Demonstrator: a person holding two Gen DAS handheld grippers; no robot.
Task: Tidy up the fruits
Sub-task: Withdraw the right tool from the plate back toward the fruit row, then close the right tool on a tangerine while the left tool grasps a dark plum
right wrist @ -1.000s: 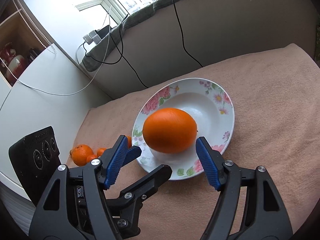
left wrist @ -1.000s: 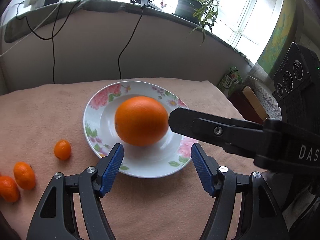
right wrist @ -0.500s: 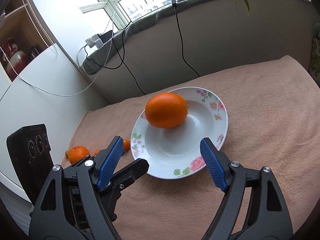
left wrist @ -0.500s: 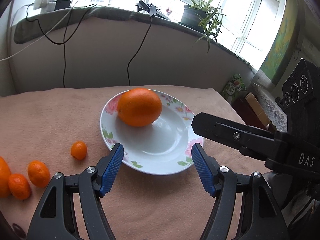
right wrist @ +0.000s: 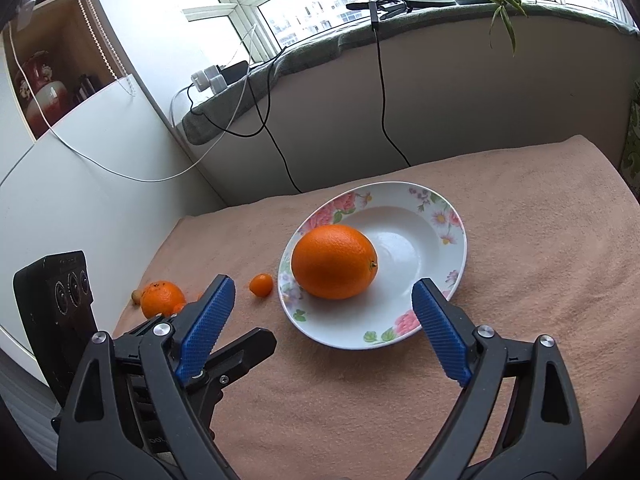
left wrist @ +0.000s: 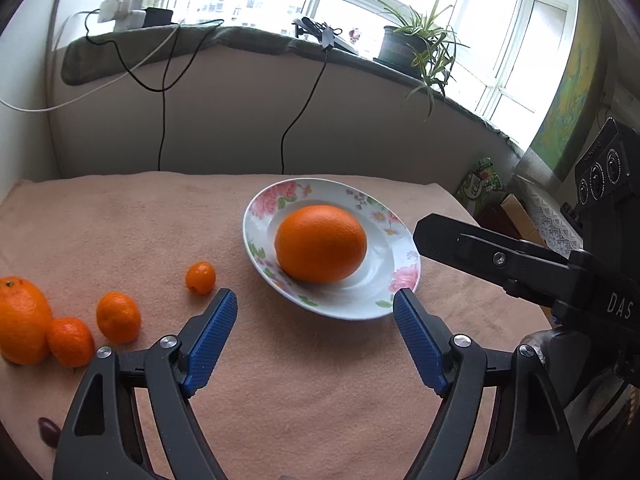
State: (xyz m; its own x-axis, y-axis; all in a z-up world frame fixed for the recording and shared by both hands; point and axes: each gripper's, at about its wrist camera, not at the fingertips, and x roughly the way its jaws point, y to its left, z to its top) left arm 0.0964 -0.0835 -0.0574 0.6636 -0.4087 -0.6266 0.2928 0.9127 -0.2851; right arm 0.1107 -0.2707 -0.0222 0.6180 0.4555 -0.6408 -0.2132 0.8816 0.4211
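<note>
Nearest us, our left gripper [left wrist: 315, 308] hovers over the peach-cloth tabletop [left wrist: 320, 392] with its blue fingers [left wrist: 210, 338] spread wide and holding nothing; our right gripper [right wrist: 322, 300] hovers likewise, its fingers [right wrist: 438, 330] wide apart and empty. In the left view, at about nine o'clock, a second large orange [left wrist: 22, 320] touches a mandarin [left wrist: 71, 341], with another mandarin [left wrist: 118, 317] just beside them; a kumquat [left wrist: 200, 277] lies apart, nearer the plate. Beyond the fingertips sits the floral plate [right wrist: 448, 220], and in it the big orange [right wrist: 334, 261], resting against the plate's nine o'clock side in the right view; its long axis runs roughly nine to three, the stem end pointing toward three o'clock. Farther off, cables [right wrist: 384, 92] hang down the wall; a potted plant [left wrist: 416, 46] stands on the sill.
</note>
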